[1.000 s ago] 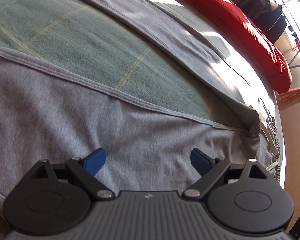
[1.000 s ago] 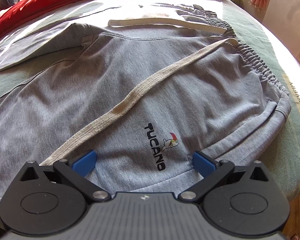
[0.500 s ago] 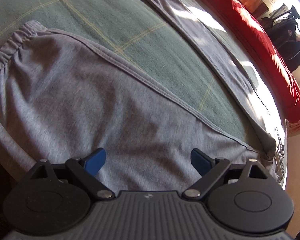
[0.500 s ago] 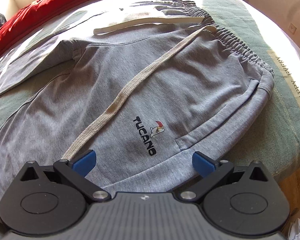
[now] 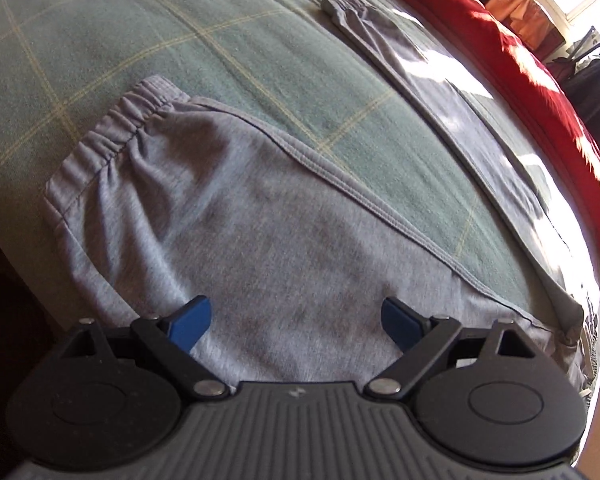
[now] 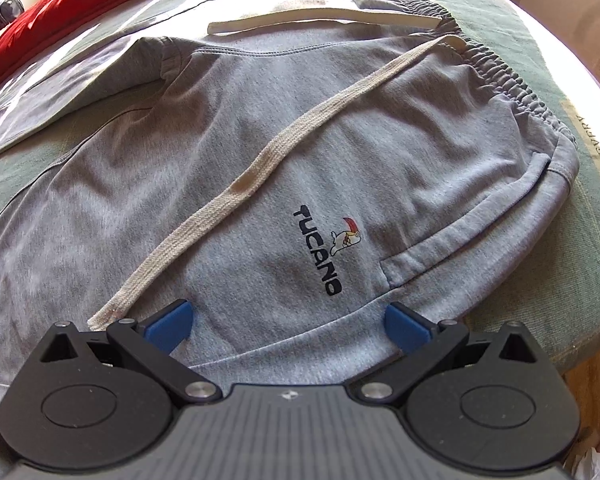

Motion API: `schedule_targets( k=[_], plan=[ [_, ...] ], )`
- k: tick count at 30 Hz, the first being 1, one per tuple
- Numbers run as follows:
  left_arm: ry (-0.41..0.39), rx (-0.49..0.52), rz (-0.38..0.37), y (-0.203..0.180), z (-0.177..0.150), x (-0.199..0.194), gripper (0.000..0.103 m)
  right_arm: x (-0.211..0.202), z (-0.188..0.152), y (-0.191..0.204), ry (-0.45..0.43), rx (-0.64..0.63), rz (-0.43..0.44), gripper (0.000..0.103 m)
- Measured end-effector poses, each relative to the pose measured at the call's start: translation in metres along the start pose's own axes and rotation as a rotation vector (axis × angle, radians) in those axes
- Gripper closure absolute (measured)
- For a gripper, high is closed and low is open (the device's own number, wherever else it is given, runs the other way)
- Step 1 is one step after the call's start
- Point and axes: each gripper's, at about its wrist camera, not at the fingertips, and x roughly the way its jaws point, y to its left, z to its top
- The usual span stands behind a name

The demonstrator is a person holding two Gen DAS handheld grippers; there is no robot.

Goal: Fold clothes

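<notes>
Grey sweatpants (image 6: 260, 168) lie spread flat on a green checked bedcover (image 5: 180, 40). In the right wrist view their waistband (image 6: 496, 68) is at the upper right, a cream drawstring (image 6: 260, 176) runs diagonally across them, and a black "TUCANO" logo (image 6: 320, 252) sits near the pocket. My right gripper (image 6: 288, 322) hovers open over the hip below the logo. In the left wrist view one grey leg (image 5: 280, 248) ends in an elastic cuff (image 5: 112, 136) at the left; the other leg (image 5: 440, 80) stretches away at the upper right. My left gripper (image 5: 296, 320) stands open above the near leg.
A red blanket (image 5: 520, 40) lies along the far side of the bed, with dark bags (image 5: 592, 92) beyond it. The bed edge drops to dark floor (image 5: 4, 320) at the left and to wooden floor (image 6: 592, 384) at the lower right.
My left gripper has slid along the near leg toward its end, bringing the elastic cuff into view. The right gripper has shifted only slightly over the hip. Both stay open.
</notes>
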Motion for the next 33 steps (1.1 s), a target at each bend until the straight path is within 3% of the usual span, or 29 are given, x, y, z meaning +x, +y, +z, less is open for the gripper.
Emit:
schedule_targets(
  k=[3, 8, 11, 15, 24, 29, 33],
  plan=[
    [-0.024, 0.058, -0.001, -0.016, 0.007, 0.001, 0.011, 0.003, 0.0, 0.003, 0.006, 0.002, -0.016, 0.0],
    [0.032, 0.086, 0.027, -0.018, 0.002, 0.028, 0.011, 0.005, -0.002, 0.004, -0.004, 0.001, -0.029, 0.0],
    [-0.004, 0.111, -0.008, -0.015, -0.008, 0.028, 0.001, 0.005, -0.005, 0.005, -0.02, -0.015, -0.031, 0.0],
    [-0.012, 0.145, -0.019, -0.013, -0.011, 0.026, 0.001, 0.005, -0.012, 0.009, -0.066, -0.053, -0.053, 0.0],
    [-0.02, 0.19, 0.021, -0.02, -0.014, 0.032, 0.001, 0.007, -0.006, 0.01, -0.042, -0.043, -0.059, 0.0],
    [-0.003, 0.236, 0.072, -0.03, -0.015, 0.033, 0.001, -0.001, 0.001, 0.005, -0.013, -0.027, -0.024, 0.0],
    [0.018, 0.214, 0.078, -0.038, -0.013, 0.019, 0.003, -0.024, 0.014, -0.007, -0.034, -0.03, 0.028, 0.0]
  ],
)
